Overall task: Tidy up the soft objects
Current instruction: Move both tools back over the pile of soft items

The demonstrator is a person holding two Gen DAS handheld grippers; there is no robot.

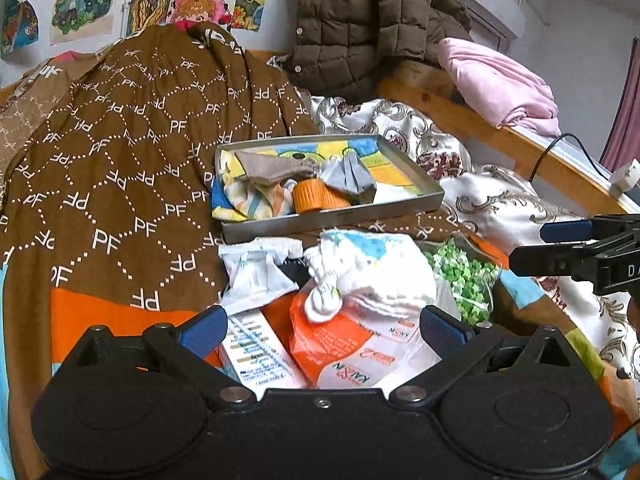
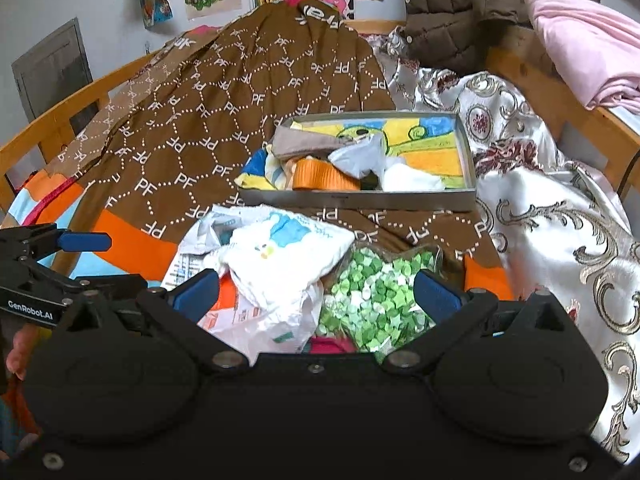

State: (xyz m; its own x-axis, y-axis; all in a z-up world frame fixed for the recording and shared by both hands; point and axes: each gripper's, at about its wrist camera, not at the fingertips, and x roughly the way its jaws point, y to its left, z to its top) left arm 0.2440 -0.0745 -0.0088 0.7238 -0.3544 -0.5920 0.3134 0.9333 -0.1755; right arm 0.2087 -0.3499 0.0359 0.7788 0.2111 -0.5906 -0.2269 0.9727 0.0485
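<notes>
Left wrist view: the left gripper [image 1: 322, 326] is hovering over a heap on the bed, jaws standing wide apart and gripping nothing. A white knitted bundle [image 1: 372, 272] is lying on an orange-and-white plastic bag [image 1: 352, 344], within reach, likely awaiting sorting. The metal tray [image 1: 332, 220] beyond is already holding folded cloths.

Right wrist view: the right gripper [image 2: 316, 288] is waiting, jaws spread and empty, above a green-patterned bag [image 2: 376, 292] lying beside that bundle [image 2: 276, 252].
</notes>
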